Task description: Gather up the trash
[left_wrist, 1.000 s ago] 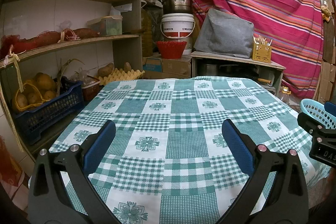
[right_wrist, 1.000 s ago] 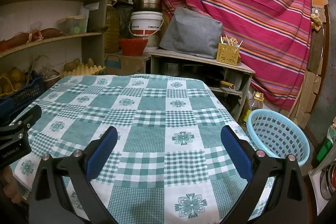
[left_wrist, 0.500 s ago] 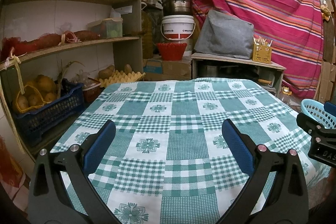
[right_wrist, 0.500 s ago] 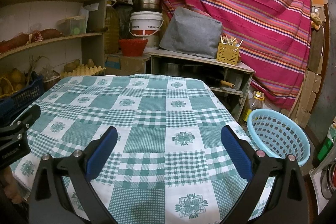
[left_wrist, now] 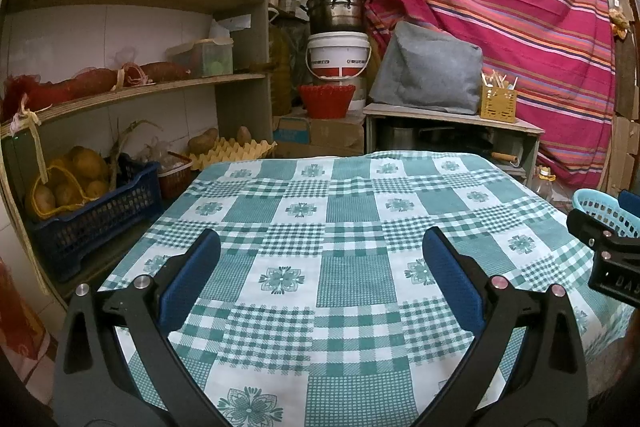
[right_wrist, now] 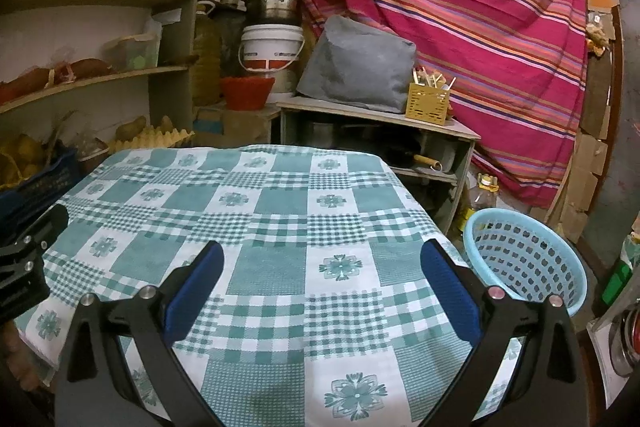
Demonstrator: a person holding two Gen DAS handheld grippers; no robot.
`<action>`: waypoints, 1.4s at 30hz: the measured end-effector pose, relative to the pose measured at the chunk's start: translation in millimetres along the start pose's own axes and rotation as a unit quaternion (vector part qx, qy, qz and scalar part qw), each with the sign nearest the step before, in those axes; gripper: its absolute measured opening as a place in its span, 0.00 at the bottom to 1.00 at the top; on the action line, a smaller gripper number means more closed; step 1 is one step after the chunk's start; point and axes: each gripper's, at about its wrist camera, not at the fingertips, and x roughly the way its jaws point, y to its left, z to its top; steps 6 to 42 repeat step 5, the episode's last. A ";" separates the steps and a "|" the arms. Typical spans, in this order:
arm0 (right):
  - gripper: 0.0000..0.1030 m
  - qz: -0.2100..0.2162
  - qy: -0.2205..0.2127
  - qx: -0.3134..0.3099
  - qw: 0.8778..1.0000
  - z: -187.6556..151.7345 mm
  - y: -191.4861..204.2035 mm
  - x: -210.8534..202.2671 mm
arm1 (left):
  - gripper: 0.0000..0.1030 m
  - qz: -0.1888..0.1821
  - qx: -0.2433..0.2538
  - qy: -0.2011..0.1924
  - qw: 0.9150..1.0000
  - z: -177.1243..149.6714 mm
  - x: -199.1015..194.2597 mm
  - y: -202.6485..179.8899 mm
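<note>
My left gripper [left_wrist: 320,247] is open and empty above the near part of a table with a green-and-white checked cloth [left_wrist: 352,211]. My right gripper [right_wrist: 322,257] is open and empty above the same cloth [right_wrist: 256,203], nearer its right side. A light blue plastic basket [right_wrist: 524,263] stands on the floor past the table's right edge; its rim also shows in the left wrist view [left_wrist: 596,207]. No trash shows on the cloth. The right gripper's body shows at the right edge of the left wrist view [left_wrist: 608,255], and the left gripper's body at the left edge of the right wrist view [right_wrist: 28,259].
Wooden shelves [left_wrist: 132,95] with a blue crate of potatoes [left_wrist: 84,211] stand left of the table. Behind it are a low cabinet [left_wrist: 452,131] with a grey bag, a yellow utensil holder, a white bucket [left_wrist: 338,55] and a striped red curtain [left_wrist: 500,7].
Both grippers have drawn back slightly, so the table sits a little lower and farther in view. Jaws stay open.
</note>
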 end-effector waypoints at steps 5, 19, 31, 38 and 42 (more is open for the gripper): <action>0.94 0.000 0.000 0.001 1.000 0.7 -1.1 0.5 | 0.95 -0.002 -0.001 0.003 1.000 1.2 -0.4 -1.9; 0.94 0.000 0.000 0.001 1.000 0.7 -1.1 0.5 | 0.95 -0.002 -0.001 0.003 1.000 1.2 -0.4 -1.9; 0.94 0.000 0.000 0.001 1.000 0.7 -1.1 0.5 | 0.95 -0.002 -0.001 0.003 1.000 1.2 -0.4 -1.9; 0.94 0.000 0.000 0.001 1.000 0.7 -1.1 0.5 | 0.95 -0.002 -0.001 0.003 1.000 1.2 -0.4 -1.9; 0.94 0.000 0.000 0.001 1.000 0.7 -1.1 0.5 | 0.95 -0.002 -0.001 0.003 1.000 1.2 -0.4 -1.9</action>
